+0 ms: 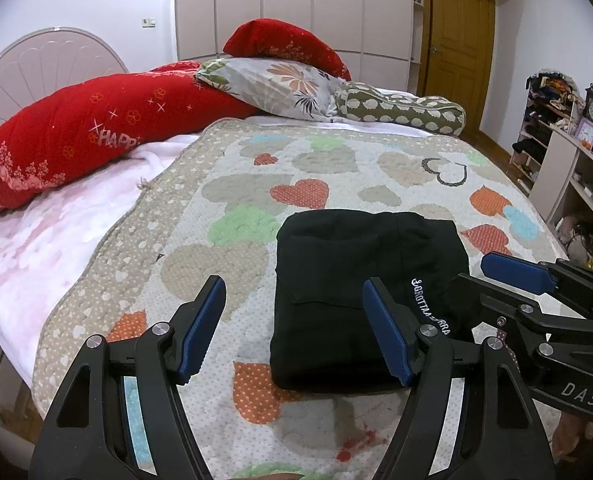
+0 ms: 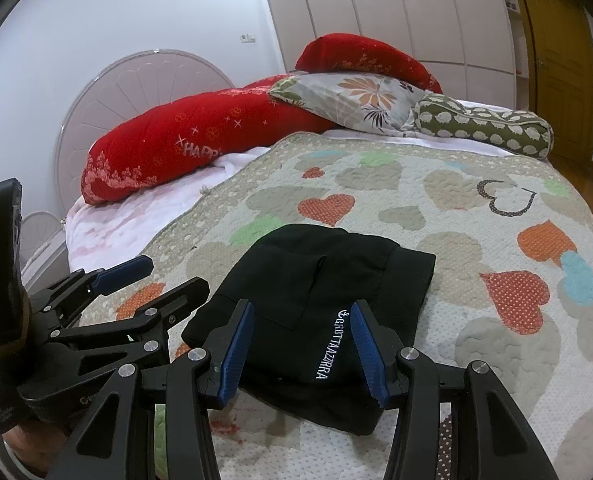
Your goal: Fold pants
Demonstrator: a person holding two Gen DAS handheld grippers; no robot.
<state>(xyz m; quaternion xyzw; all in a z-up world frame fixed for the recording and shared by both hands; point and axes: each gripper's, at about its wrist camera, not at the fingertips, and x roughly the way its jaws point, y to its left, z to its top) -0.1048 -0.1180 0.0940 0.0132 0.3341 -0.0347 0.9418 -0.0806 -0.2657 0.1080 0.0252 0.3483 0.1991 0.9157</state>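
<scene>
The black pants lie folded into a compact square on the heart-patterned quilt, white lettering on the top layer. My left gripper is open and empty just above the bundle's near left edge. My right gripper is open and empty over the near edge of the pants. In the left wrist view the right gripper shows at the right of the pants. In the right wrist view the left gripper shows at the left of them.
Red pillows, a floral pillow and a patterned bolster lie at the head of the bed. A pink blanket covers the left side. Shelving stands to the right, a wooden door behind.
</scene>
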